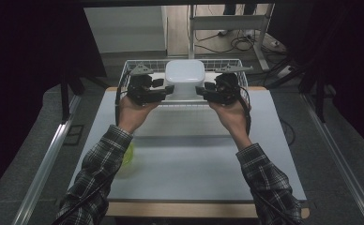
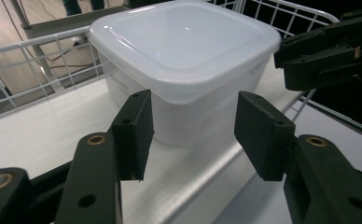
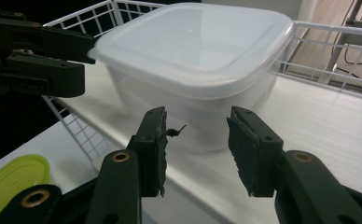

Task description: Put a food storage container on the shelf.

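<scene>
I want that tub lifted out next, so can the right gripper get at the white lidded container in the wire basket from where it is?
Probably yes. The right gripper faces the container with jaws apart; only the basket edge lies below them. The left gripper is at the far side.

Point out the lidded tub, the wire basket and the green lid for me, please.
tub [image 2: 184, 42], left gripper view, middle of its lid
basket [image 3: 328, 51], right gripper view, wire side wall
green lid [image 3: 13, 179], right gripper view, its top face

White table [image 1: 189, 159] carries a wire basket [image 1: 128, 70] (far edge) and green lid [image 1: 128, 154]
</scene>
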Tool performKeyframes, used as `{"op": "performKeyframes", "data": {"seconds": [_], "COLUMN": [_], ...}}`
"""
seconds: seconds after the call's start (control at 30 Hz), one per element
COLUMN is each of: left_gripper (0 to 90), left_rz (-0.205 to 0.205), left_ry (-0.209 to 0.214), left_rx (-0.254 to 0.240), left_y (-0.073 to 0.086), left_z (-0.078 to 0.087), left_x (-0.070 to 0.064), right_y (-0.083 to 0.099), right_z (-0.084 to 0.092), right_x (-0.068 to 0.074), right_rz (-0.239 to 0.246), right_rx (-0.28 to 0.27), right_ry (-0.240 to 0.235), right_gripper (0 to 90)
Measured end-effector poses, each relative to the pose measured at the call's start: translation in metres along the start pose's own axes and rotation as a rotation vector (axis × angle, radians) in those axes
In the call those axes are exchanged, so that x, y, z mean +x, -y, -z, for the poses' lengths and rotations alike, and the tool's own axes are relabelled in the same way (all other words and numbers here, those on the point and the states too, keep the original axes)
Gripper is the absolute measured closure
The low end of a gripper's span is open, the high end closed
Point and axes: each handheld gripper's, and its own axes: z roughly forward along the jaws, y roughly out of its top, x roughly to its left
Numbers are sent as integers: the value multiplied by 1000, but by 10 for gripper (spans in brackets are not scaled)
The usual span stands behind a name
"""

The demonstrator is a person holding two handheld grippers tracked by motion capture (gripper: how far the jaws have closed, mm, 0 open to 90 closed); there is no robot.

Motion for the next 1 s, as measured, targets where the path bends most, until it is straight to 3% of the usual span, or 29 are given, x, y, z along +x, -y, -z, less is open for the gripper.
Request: {"op": "performKeyframes", "data": {"seconds": [0.17,0.3,0.63,0.7,0.83,0.93,1.0], "left_gripper": [488,512,550,552,555,569,573], "left_rz": [-32,-37,15,21,86,95,97], "left_ry": [28,51,43,38,42,26,49], "left_rx": [-4,-3,23,25,17,27,24], "left_y": [14,37,108,120,147,165,178], "left_z": [18,40,79,84,94,97,95], "left_x": [-10,-17,-26,-27,-25,-27,-29], "right_y": [10,24,82,94,117,134,149], "right_z": [14,25,39,41,46,51,53], "right_x": [11,20,42,46,51,51,50], "right_rz": [26,46,72,82,92,83,66], "right_rx": [0,10,59,71,76,73,82], "right_ry": [-26,-60,-150,-156,-155,-159,-161], "right_gripper": [581,597,593,573,555,546,533]}}
